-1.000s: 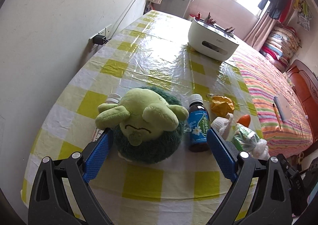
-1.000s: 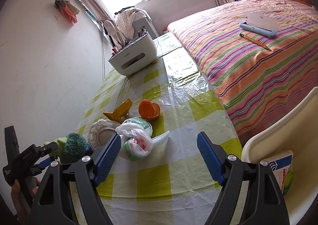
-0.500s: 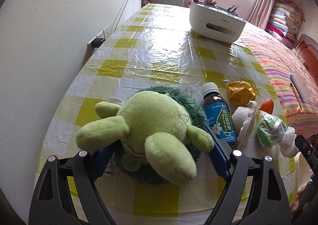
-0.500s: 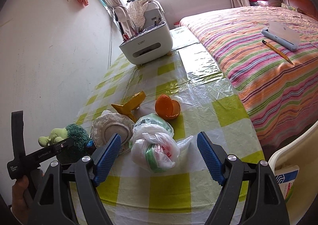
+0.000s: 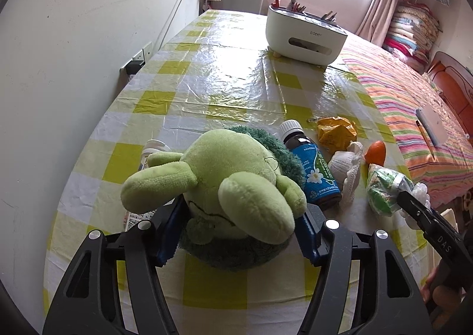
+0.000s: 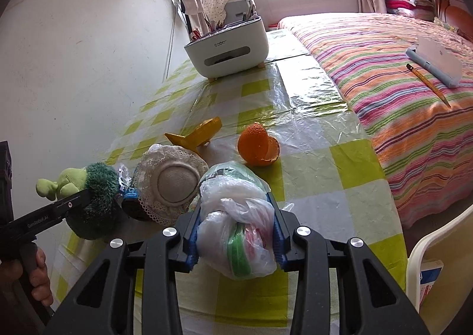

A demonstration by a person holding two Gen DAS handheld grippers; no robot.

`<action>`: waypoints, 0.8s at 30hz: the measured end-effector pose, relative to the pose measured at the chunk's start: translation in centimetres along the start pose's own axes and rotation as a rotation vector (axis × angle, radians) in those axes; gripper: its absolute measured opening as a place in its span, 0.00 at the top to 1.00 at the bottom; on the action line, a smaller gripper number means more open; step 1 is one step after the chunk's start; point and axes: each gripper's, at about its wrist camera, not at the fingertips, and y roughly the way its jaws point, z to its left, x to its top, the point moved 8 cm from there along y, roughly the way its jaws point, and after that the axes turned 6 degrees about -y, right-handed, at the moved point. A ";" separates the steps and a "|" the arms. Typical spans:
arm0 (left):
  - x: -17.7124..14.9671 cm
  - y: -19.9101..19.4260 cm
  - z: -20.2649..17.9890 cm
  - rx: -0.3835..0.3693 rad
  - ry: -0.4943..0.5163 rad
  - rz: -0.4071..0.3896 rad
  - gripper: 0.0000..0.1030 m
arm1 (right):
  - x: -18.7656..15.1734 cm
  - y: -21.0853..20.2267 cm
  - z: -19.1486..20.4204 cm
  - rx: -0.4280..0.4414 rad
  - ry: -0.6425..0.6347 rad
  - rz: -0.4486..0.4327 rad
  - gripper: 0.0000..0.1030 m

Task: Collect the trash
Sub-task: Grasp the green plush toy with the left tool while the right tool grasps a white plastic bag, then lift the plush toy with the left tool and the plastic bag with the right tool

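Observation:
A green plush toy [image 5: 236, 175] lies on the yellow-checked table [image 5: 236, 83]. My left gripper [image 5: 244, 204] is closing on it, its blue pads pressing into the dark green body. A tied clear plastic bag of rubbish [image 6: 236, 234] sits between the closing jaws of my right gripper [image 6: 235, 204], squeezed by both pads. Beyond it lie an orange peel [image 6: 258, 148], a crumpled yellow wrapper [image 6: 201, 135] and a white lace-edged cap [image 6: 174, 181]. A brown bottle with a blue label [image 5: 313, 169] stands beside the plush toy.
A white organizer box [image 5: 304, 36] stands at the far end of the table. A striped bed [image 6: 384, 83] runs along the table's right side, with a white chair [image 6: 437, 246] near the front corner. A wall with a socket [image 5: 136, 59] borders the left.
Both grippers moved forward and their jaws narrowed. The left now clamps the plush toy, which has tipped toward the camera; the right now clamps the plastic bag.

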 end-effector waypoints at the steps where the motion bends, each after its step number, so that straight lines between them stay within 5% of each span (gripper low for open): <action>1: 0.0 -0.3 -0.3 -0.008 0.006 -0.009 0.39 | 0.0 -0.4 0.0 0.006 0.003 -0.009 0.64; 24: -2.3 -4.9 -8.1 -0.148 0.125 -0.080 0.39 | -0.8 -6.1 -3.7 0.054 0.132 -0.121 0.64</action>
